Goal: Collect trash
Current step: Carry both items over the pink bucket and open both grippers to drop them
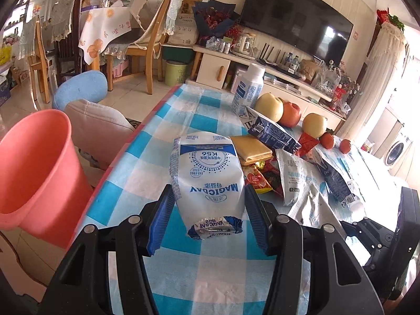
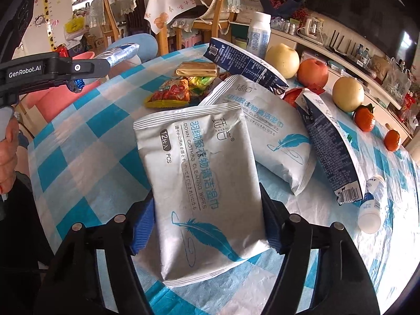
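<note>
The left gripper (image 1: 207,207) is clenched on a crumpled white-and-blue plastic milk pouch (image 1: 207,178), its blue ribbed pads pressing both sides and holding the pouch clear of the blue-and-white checked tablecloth (image 1: 147,157); to the left, beside the table edge, stands a coral-pink plastic bin (image 1: 34,168), its mouth open; beyond the pouch lie a yellow flat packet (image 1: 252,148), red snack wrappers (image 1: 256,181) and a dark blue carton (image 1: 273,131).

The right gripper (image 2: 207,223) grasps a white flat pack of cleaning wipes with a blue feather print (image 2: 202,181), the pads touching its two edges; a second identical wipes pack (image 2: 265,128) lies just behind, partly under it; a small white bottle (image 2: 371,207) lies on its side to the right, near pears, an apple and tangerines.
</note>
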